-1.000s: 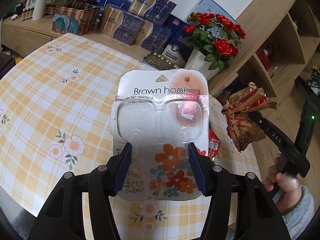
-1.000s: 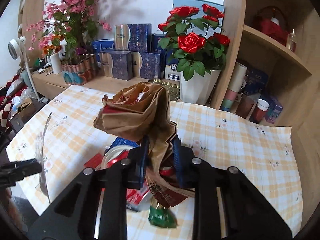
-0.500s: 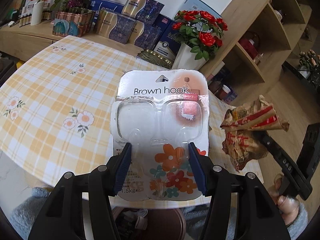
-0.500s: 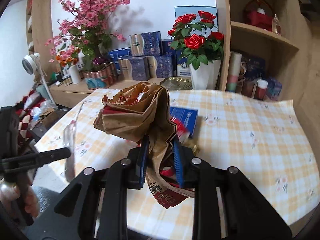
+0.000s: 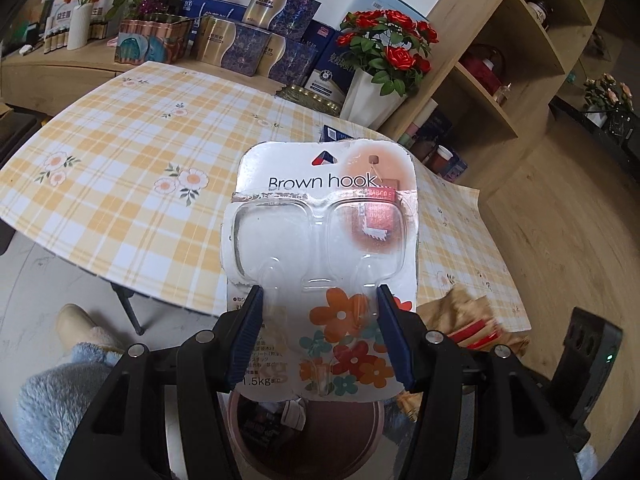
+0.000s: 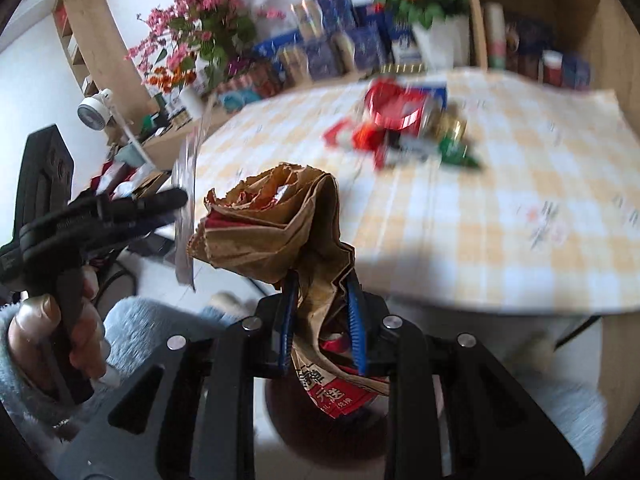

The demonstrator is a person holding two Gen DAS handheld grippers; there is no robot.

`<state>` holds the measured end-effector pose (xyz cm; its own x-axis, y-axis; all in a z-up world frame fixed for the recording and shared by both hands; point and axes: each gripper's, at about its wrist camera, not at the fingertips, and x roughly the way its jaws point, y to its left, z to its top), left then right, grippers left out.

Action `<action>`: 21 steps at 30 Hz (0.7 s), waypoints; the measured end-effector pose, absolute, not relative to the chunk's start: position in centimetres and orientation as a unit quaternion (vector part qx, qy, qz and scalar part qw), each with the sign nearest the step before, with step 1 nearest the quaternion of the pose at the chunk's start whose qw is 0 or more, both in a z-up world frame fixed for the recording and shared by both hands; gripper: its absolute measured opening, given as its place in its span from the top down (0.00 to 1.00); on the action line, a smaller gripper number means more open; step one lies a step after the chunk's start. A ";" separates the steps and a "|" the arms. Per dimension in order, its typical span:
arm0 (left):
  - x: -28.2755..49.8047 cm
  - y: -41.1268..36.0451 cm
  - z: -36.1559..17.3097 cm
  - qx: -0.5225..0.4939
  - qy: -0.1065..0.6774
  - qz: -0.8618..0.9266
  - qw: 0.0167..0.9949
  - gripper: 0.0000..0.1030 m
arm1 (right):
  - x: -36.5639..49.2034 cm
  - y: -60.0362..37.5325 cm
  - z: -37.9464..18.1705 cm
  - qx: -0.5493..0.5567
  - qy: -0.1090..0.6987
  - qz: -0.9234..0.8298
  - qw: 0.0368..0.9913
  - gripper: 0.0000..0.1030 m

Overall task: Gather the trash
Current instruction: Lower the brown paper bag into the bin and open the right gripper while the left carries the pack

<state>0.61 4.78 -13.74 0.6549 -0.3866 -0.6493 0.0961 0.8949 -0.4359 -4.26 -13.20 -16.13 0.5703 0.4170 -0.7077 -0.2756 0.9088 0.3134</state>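
Observation:
My left gripper [image 5: 318, 292] is shut on an empty "Brown hook" blister pack [image 5: 324, 248] and holds it upright, off the table's front edge, above a dark round bin [image 5: 308, 428] on the floor. My right gripper [image 6: 322, 280] is shut on a crumpled brown paper bag [image 6: 276, 224] with red print, also off the table and above the bin [image 6: 320, 428]. The bag shows at lower right in the left wrist view [image 5: 472, 320]. The left gripper [image 6: 176, 200] with its pack seen edge-on shows in the right wrist view. More trash [image 6: 404, 124] lies on the checked table [image 6: 500, 220].
A white pot of red roses [image 5: 380, 68], gift boxes [image 5: 256, 40] and a wooden shelf unit [image 5: 500, 60] stand behind the table [image 5: 120, 184]. The person's slipper [image 5: 76, 324] and fleece-clad legs are by the table leg. A small fan [image 6: 94, 106] stands at the left.
Both grippers have pulled back from above the table to beyond its front edge and lowered, each still holding its item. The bin on the floor has come into view beneath them.

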 end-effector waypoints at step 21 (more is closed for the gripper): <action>-1.7 3.8 -15.3 -0.141 0.399 -0.138 0.895 0.46 | -3.1 -13.7 -24.0 0.132 0.528 0.141 0.827 0.44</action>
<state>-1.74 3.85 -15.28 0.6433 -0.3592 -0.6761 0.1338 0.9222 -0.3627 -3.08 -13.72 -24.04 0.4021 0.3734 -0.8360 -0.0936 0.9251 0.3681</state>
